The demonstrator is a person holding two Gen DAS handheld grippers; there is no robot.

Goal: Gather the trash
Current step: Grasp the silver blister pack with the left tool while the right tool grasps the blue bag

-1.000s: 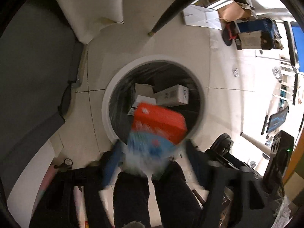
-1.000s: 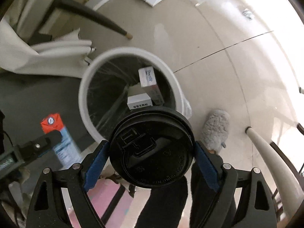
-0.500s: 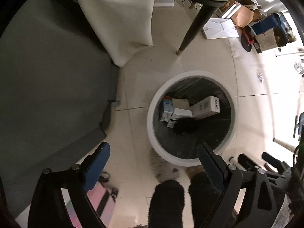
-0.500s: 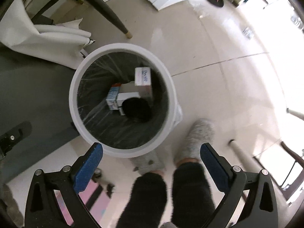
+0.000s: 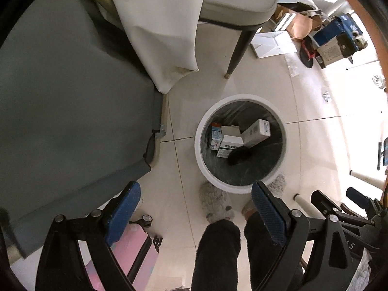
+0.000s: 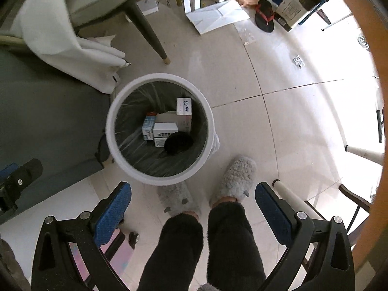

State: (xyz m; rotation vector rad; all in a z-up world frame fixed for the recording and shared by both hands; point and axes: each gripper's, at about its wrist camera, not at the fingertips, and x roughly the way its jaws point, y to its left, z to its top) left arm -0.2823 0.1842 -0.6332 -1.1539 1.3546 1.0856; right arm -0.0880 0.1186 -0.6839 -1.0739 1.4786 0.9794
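Observation:
A white round trash bin (image 5: 242, 189) (image 6: 145, 175) with a clear liner stands on the tiled floor below both grippers. Inside lie several small cartons (image 5: 257, 132) (image 6: 183, 111), a blue-and-white carton (image 5: 215, 133) (image 6: 148, 126) and a black lid (image 5: 238, 155) (image 6: 178, 143). My left gripper (image 5: 195, 214) is open and empty, held high above the bin's near edge. My right gripper (image 6: 192, 214) is open and empty, also high above the floor beside the bin.
A grey table top (image 5: 60, 97) lies to the left, with a white cloth (image 5: 157, 24) hanging off it. A chair leg (image 6: 148, 31) stands behind the bin. Boxes and clutter (image 6: 298, 0) line the far wall. The person's legs and grey slippers (image 6: 232, 177) stand by the bin. A pink case (image 5: 135, 254) sits below.
Both grippers opened and dropped their loads: the red-and-blue carton and the black lid now lie in the bin. Both grippers then rose higher above it.

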